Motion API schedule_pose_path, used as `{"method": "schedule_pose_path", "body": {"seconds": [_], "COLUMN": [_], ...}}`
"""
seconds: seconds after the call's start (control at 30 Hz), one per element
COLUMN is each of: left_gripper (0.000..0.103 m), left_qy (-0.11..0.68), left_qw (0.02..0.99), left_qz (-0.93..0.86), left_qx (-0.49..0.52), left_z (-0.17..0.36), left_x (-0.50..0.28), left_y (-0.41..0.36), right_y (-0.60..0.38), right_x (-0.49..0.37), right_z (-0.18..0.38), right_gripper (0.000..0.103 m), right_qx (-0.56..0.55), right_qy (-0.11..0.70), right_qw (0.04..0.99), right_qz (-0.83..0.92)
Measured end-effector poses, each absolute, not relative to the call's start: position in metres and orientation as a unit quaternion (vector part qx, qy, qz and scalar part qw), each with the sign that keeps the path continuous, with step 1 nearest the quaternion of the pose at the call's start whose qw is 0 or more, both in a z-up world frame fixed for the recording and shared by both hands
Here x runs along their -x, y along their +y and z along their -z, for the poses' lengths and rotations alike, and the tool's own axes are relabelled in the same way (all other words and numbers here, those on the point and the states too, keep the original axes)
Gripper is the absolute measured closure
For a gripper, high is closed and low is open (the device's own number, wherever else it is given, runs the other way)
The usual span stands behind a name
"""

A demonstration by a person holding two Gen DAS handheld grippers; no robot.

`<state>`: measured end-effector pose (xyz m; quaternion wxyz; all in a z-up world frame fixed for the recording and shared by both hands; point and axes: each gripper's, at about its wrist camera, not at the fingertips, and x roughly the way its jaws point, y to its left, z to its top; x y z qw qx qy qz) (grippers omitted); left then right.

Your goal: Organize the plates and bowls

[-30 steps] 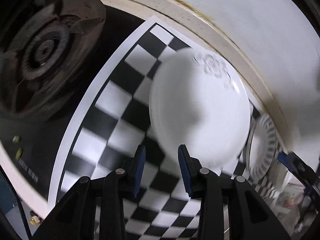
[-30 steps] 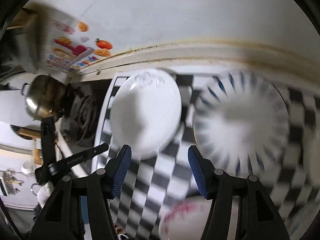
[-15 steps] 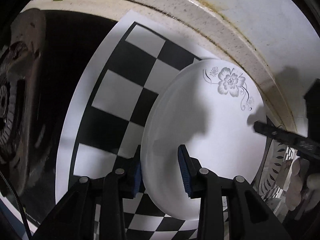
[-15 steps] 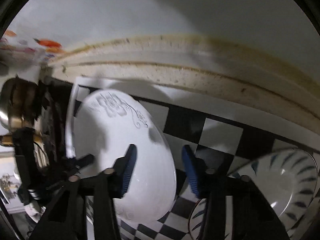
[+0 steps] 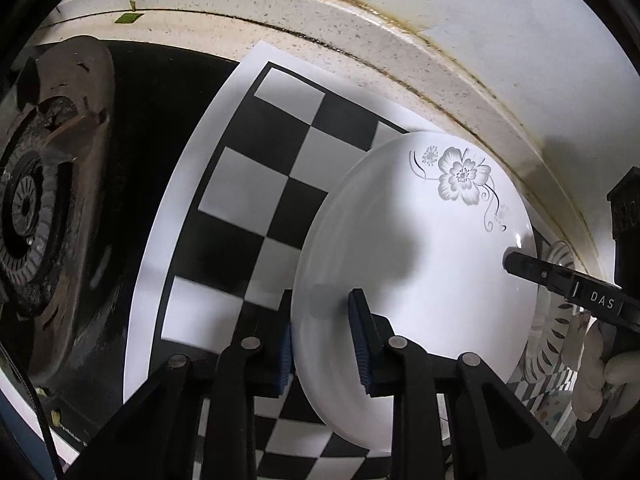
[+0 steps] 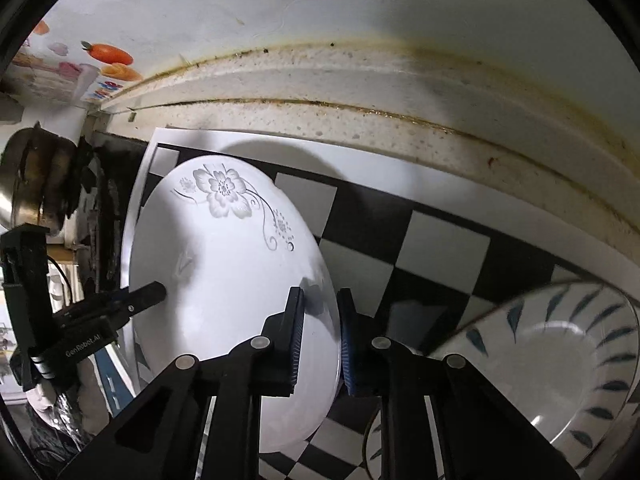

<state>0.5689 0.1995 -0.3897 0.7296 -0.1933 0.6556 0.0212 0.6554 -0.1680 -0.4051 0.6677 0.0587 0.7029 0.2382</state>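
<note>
A white plate with a grey flower print (image 5: 420, 248) is held tilted above the checkered mat (image 5: 248, 184). My left gripper (image 5: 320, 340) is shut on its left rim. My right gripper (image 6: 320, 336) is shut on its opposite rim; the plate (image 6: 224, 264) fills the left of the right wrist view. The right gripper's finger shows at the plate's far edge in the left wrist view (image 5: 560, 280). A white dish with blue leaf marks (image 6: 552, 364) sits on the mat to the right.
A black gas stove with a burner (image 5: 36, 208) lies left of the mat. A steel pot (image 6: 28, 184) stands on it. The speckled counter's back ledge (image 6: 360, 88) and the wall run close behind the mat.
Both grippers moved in from above and closed on opposite rims of the flower plate. The plate now stands tilted off the mat.
</note>
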Motion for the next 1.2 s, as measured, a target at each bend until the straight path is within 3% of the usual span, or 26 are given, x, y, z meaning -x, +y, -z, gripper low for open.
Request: {"method": "schedule_pose_path", "body": {"seconds": [0.6, 0.9, 1.2], "left_gripper": [0.08, 0.08, 0.079], "left_qy": [0.643, 0.652, 0.683], "left_qw": [0.756, 0.746, 0.714], "left_qz": [0.035, 0.098, 0.138], "left_qx": [0.119, 0.091, 0.06], "left_z": [0.306, 0.303, 0.332], "left_x": [-0.5, -0.492, -0.461], "left_y": [0.111, 0.041, -0.021], "right_y": [-0.254, -0.344, -0.408], "right_x": [-0.56, -0.48, -0.415], "right_z": [0.324, 0.301, 0.322], "right_gripper": [0.087, 0.087, 0.087], "right_qx": [-0.122, -0.164, -0.181], "right_qy": [0.666, 0.649, 0.658], "right_qw": [0.7, 0.721, 0.72], "right_qz": [-0.227, -0.178, -0.123]}}
